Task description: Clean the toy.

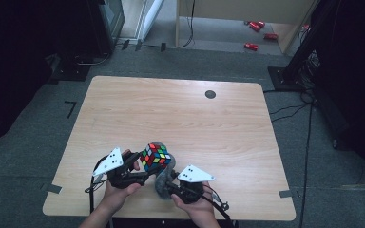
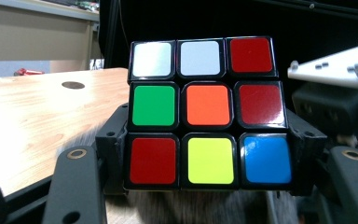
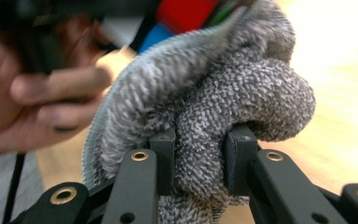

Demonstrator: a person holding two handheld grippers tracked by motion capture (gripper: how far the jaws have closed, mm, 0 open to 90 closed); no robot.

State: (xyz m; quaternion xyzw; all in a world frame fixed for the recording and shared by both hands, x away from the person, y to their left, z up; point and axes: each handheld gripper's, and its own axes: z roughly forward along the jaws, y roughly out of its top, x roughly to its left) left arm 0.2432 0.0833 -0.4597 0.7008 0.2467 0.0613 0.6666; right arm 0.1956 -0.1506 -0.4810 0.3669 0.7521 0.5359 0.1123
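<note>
Holding: a scrambled puzzle cube (image 2: 208, 113) was clamped between the jaws of the left hand-held gripper (image 1: 140, 175), raised above the near part of the table (image 1: 180, 114).
Pinching: a bunched grey cloth (image 3: 205, 107) was gripped by the right hand-held gripper (image 3: 200, 163), its jaws pressed into the fabric.
Contact: the cloth was seen against the cube's underside, apparently touching it, though the right gripper view was blurred there.
Cube face: white, red, green, orange, yellow and blue stickers were shown.

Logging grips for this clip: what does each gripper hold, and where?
Left gripper clamps the puzzle cube by its two opposite sides; right gripper pinches a bunched fold of the grey cloth.
</note>
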